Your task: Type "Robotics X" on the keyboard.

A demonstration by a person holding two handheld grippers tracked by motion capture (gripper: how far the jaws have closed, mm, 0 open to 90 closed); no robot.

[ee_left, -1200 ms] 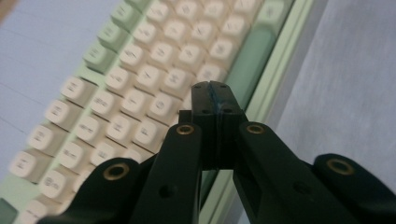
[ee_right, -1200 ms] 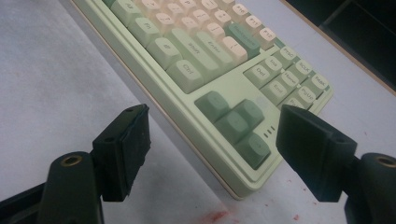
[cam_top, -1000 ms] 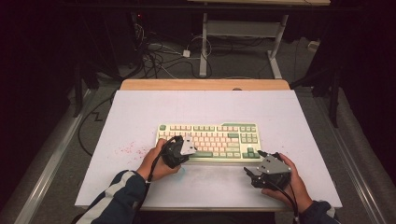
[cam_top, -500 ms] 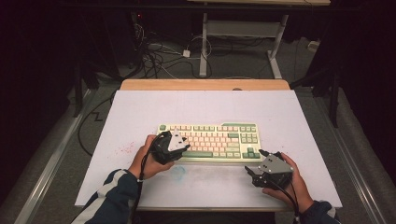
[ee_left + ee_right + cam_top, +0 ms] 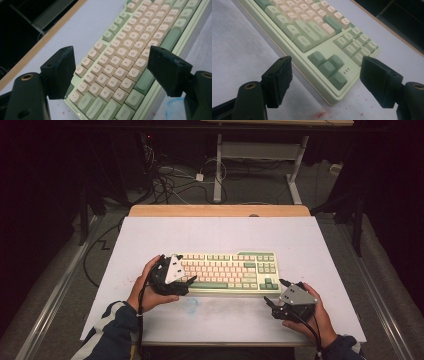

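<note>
The keyboard (image 5: pixel 227 272) sits flat in the middle of the white table cover (image 5: pixel 220 232), long side running across, its green and cream keycaps clear in both gripper views. It reads as a rigid plastic slab with some weight to it: stiff enough not to sag, but smooth-sided and likely to slip if pinched on the sloped case, and the keycaps would probably pop off if squeezed or levered, so the sound places to take hold look like the short ends or the plain front edge, one end per tool. The left gripper (image 5: pixel 187 282) hangs over the left end, above the Tab and Caps Lock keys (image 5: pixel 96 106); its jaws have just been opening and now stand wide apart with nothing between them but the keys below. The right gripper (image 5: pixel 272 306) waits just off the front right corner near the arrow cluster (image 5: pixel 329 67), jaws likewise spread wide and empty, pads clear of the case. Around it, little intrudes: a blue smudge (image 5: pixel 190 304) on the cover just in front of the keyboard, reddish specks (image 5: pixel 322 114) near the corner, a wooden table edge (image 5: pixel 220 210) beyond. Cables (image 5: pixel 175 180) and desk legs (image 5: pixel 218 170) lie on the floor well behind, out of the way.
</note>
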